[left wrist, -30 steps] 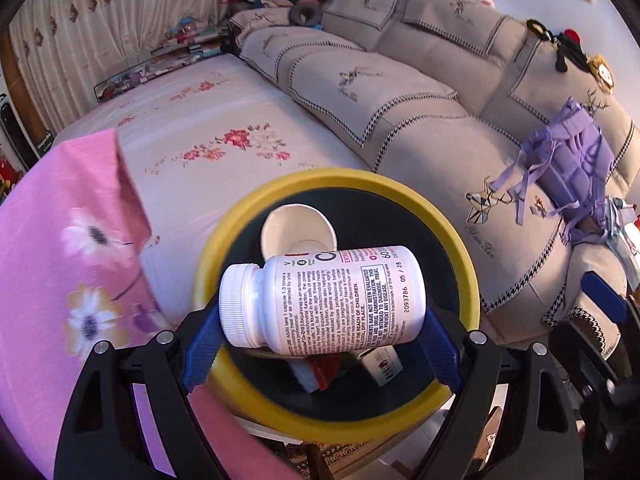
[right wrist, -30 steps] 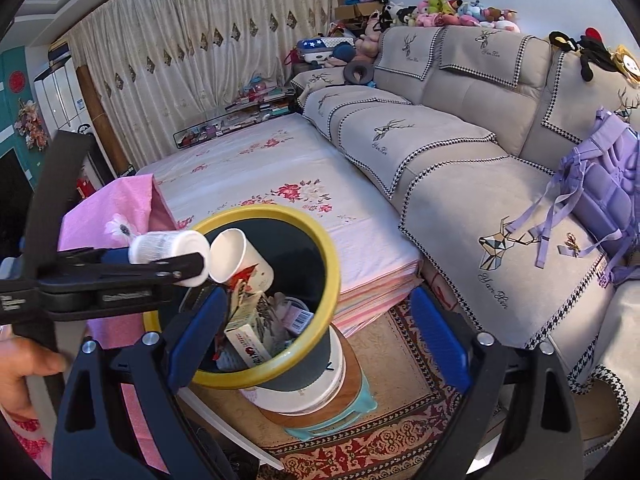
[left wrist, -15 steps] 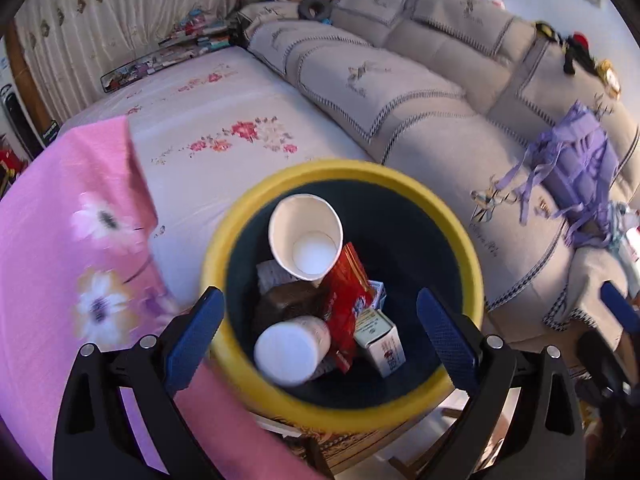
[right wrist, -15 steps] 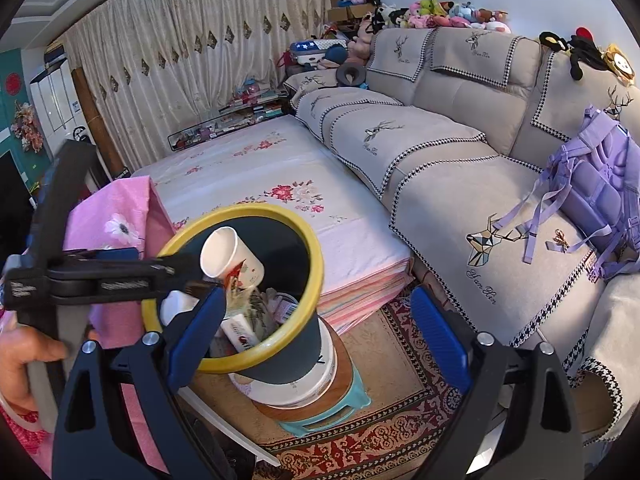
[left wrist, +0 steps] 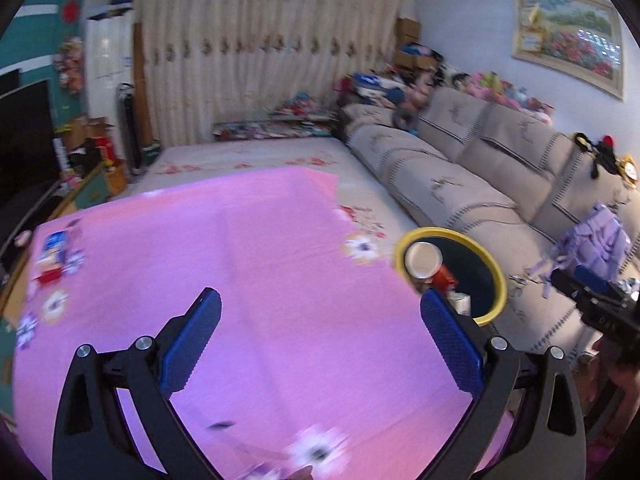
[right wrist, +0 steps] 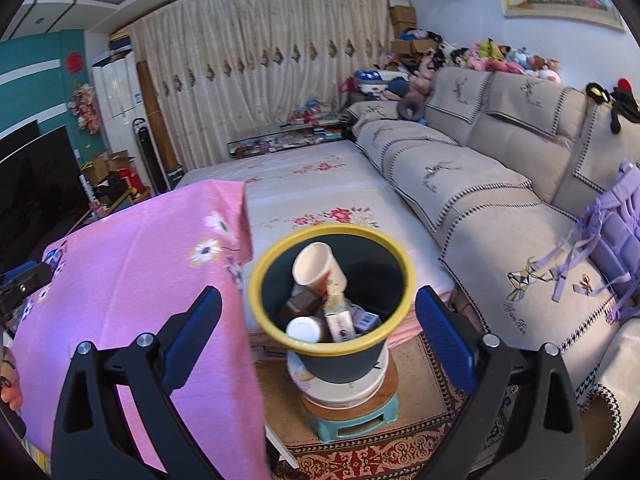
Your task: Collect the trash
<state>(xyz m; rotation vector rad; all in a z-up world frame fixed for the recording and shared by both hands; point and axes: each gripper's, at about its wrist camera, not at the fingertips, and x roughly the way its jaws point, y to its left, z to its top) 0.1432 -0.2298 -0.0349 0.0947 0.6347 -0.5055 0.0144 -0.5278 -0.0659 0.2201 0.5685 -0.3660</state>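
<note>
The bin (right wrist: 332, 292) stands on a stool (right wrist: 352, 420) between the pink-clothed table (right wrist: 132, 280) and the sofa (right wrist: 480, 200). Only the right view looks into it: cup (right wrist: 318, 268), white bottle (right wrist: 303, 329), cartons. The left view shows just its rim (left wrist: 450, 272) beyond the cloth. Left gripper (left wrist: 320, 340) and right gripper (right wrist: 318, 328): fingers wide apart, holding nothing.

Premises: private home, living room. Evidence: long beige sectional sofa (right wrist: 472, 184) along wall, plush toys (right wrist: 508, 58) heaped on backrest, full-width pleated curtains (right wrist: 260, 72), framed landscape painting (left wrist: 568, 40), dark television screen (right wrist: 36, 172), patterned rug (right wrist: 420, 436), floral bedding (right wrist: 312, 200).
</note>
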